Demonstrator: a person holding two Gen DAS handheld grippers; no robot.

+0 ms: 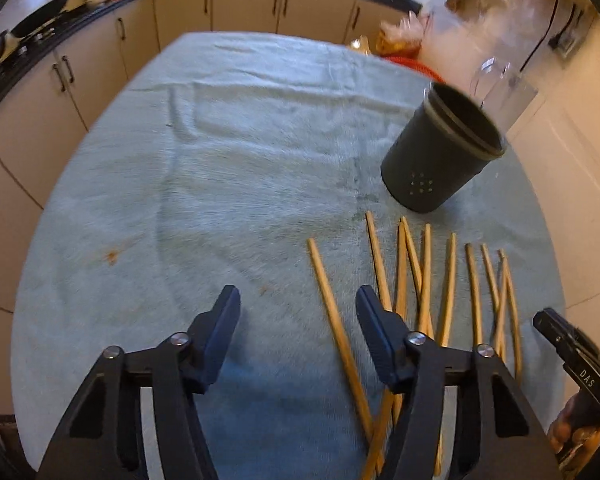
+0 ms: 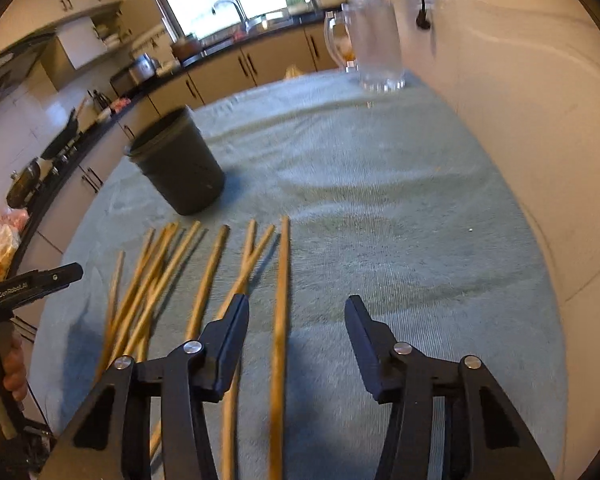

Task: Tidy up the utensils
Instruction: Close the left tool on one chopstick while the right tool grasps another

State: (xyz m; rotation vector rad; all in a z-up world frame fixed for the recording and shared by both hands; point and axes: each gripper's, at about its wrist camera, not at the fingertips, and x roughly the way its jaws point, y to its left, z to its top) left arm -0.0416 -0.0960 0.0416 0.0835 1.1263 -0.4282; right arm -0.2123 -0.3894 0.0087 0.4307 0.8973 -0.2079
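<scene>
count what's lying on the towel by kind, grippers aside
chopsticks: 9 (some cross, so one could be hidden)
dark cup: 1
glass jug: 1
total: 11

Chopsticks [image 2: 204,276] lie on the cloth [image 2: 380,200] before the holder [image 2: 180,168].

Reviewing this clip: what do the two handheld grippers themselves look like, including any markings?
Both are matte black plastic. The left gripper and right gripper each have two flat, tapered fingers on hinged linkage arms with round silver pivot bolts. White lettering shows on their sides: "GenRobot.AI" on the left one, "DAS" on the right. No cables or sleeves are visible.
</scene>
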